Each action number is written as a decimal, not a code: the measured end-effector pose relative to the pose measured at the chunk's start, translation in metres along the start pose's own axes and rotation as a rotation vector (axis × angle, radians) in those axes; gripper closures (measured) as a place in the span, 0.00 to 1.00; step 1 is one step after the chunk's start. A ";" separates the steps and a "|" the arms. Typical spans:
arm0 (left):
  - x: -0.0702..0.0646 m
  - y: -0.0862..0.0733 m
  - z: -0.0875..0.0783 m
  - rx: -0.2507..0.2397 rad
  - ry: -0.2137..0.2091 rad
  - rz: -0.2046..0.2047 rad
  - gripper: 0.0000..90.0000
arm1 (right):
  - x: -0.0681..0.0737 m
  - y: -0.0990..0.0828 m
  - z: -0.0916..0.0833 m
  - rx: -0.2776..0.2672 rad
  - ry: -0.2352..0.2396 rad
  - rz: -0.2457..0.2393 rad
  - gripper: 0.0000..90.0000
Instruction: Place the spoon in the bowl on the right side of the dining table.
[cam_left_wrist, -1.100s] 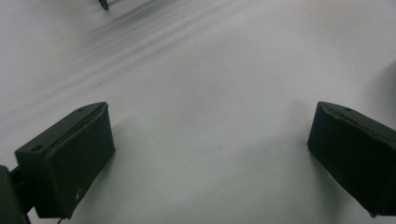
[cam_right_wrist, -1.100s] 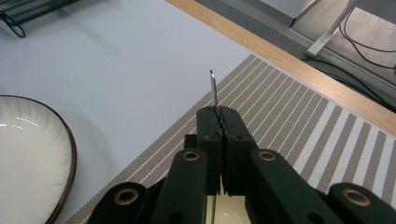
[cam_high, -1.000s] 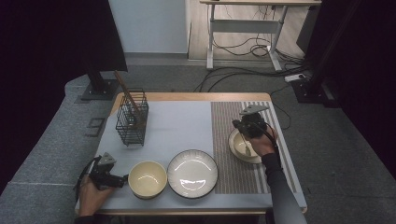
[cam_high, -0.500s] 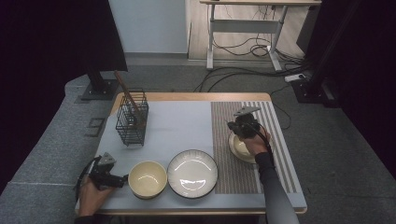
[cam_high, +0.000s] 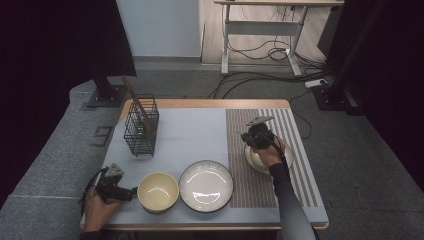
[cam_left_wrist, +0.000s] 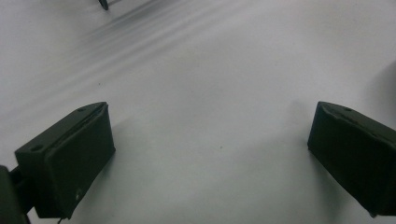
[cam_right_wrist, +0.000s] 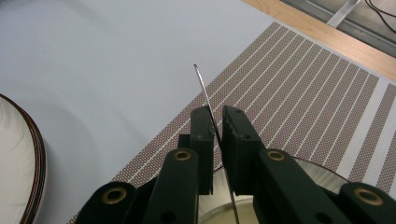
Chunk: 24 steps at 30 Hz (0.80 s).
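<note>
My right gripper (cam_high: 251, 141) hangs low over a small pale dish (cam_high: 256, 160) on the striped mat (cam_high: 260, 192). In the right gripper view a thin metal utensil (cam_right_wrist: 204, 88), seen edge-on, stands slanted in the narrow gap of my right gripper (cam_right_wrist: 215, 116), its lower end over the dish (cam_right_wrist: 322, 175). The jaws have just been opening, and the pads no longer clamp it flat. My left gripper (cam_high: 131, 193) rests at the table's front left beside a cream bowl (cam_high: 158, 191). Seen in its own view, my left gripper (cam_left_wrist: 210, 133) is open over bare mat.
A black wire basket (cam_high: 141, 131) holding a wooden utensil (cam_high: 134, 95) stands at the back left. A dark-rimmed white plate (cam_high: 206, 185) sits between the bowl and the striped mat, and its rim (cam_right_wrist: 36, 154) lies left of my right jaws. The blue-grey mat (cam_high: 192, 130) covers the middle.
My right gripper has moved left and down toward the small dish with the metal utensil. The left hand has stayed put.
</note>
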<state>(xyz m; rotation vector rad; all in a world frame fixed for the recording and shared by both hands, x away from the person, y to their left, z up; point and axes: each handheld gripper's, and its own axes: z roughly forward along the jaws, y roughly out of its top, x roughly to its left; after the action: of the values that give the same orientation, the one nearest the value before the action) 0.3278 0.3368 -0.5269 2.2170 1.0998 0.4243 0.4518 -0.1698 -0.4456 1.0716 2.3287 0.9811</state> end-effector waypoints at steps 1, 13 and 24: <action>0.000 0.000 0.000 0.000 0.000 0.000 0.00 | -0.001 0.000 0.000 0.002 -0.001 -0.003 0.91; 0.000 0.000 0.000 0.000 0.000 0.000 0.00 | -0.002 -0.002 -0.006 -0.002 -0.027 0.005 0.73; 0.000 0.000 0.000 0.001 0.000 -0.001 0.00 | -0.001 0.000 -0.027 -0.026 -0.035 0.040 0.37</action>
<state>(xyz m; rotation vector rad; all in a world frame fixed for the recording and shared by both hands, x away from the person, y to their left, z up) 0.3279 0.3368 -0.5269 2.2172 1.1006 0.4233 0.4365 -0.1818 -0.4275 1.1201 2.2682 0.9968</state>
